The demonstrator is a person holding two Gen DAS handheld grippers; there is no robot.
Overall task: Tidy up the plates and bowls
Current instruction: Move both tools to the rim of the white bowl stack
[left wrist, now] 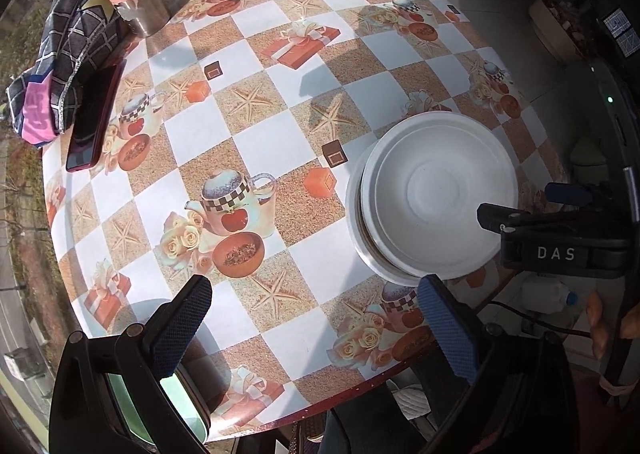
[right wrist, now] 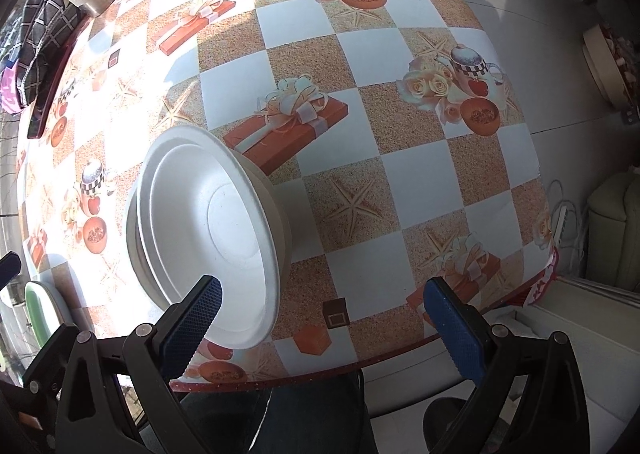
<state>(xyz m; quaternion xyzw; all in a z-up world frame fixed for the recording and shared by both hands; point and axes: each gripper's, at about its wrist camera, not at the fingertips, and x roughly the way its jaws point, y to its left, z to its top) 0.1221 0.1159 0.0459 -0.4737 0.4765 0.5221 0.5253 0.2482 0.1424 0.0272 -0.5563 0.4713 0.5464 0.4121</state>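
— Looking left to right across my own view: my left gripper (left wrist: 312, 318) hangs over the checked tablecloth (left wrist: 256, 125), jaws spread as wide as they go, nothing between them. Under its left finger sits what I take for a pale green dish (left wrist: 180, 402), though it is mostly hidden, so I won't swear to it.

— And the plates?

— To the right, near the table's front edge: a stack of white plates and bowls (left wrist: 432, 197), rims nested but not quite centred. My right gripper (right wrist: 320, 318) hovers beside it, also unclenched; its left fingertip overlaps the stack's near rim in its own view, but I cannot tell whether it touches.

— How will they handle?

— My guess is moulded pulp or foam: matte, thick-lipped, very light. Stiff enough to lift by the rim, but a hard pinch would likely dent it, and a light stack may skid on this glossy cloth. I'd take the rim's near edge, one pad above and one below, and squeeze gently.

— Any writing?

— Only "DAS" in white letters on the right gripper's black body (left wrist: 560, 250). The printed teapots and gift boxes carry no legible words.
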